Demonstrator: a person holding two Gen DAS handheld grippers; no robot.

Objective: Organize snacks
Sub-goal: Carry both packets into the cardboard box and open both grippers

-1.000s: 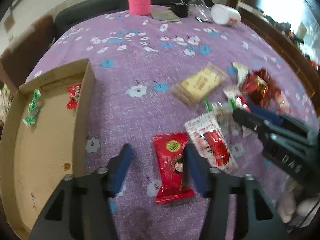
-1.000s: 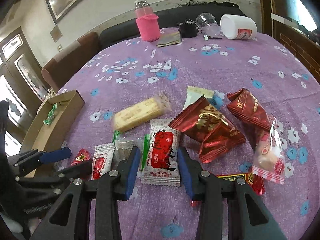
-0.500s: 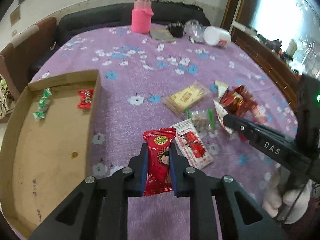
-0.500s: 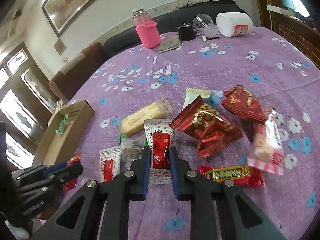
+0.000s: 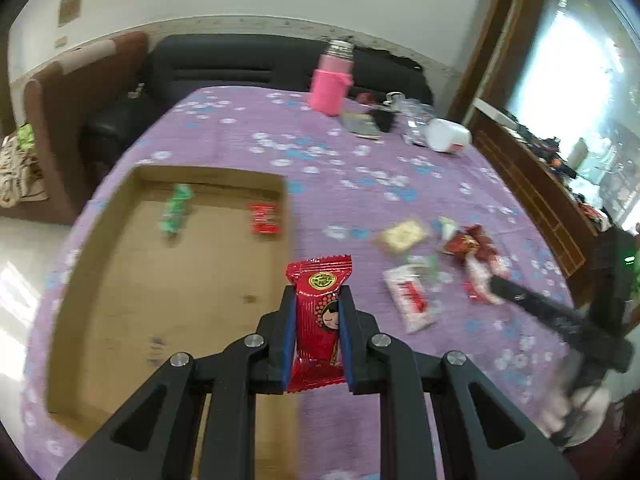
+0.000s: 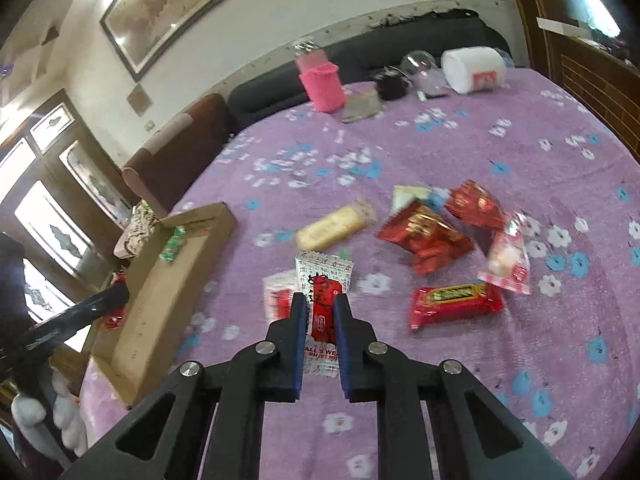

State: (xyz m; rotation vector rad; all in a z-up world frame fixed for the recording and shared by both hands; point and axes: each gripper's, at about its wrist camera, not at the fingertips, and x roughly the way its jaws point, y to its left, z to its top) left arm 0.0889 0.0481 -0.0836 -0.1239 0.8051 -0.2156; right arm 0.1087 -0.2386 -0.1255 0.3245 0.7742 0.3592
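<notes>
Reading what I can: the white-and-red sachet (image 6: 323, 276) pinched in my right gripper (image 6: 321, 322) shows "ALL'S WE" in white capitals on its lower red band, the rest cut off by the finger. Red characters above that are too smeared to read. On the red bar packet (image 6: 456, 305), just right of the sachet, there's a gold label strip, but it's blurred. Nothing else comes through legibly.

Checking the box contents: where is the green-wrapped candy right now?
In the left wrist view, the green-wrapped candy lies inside the cardboard box near its far wall, left of the small red candy.
</notes>
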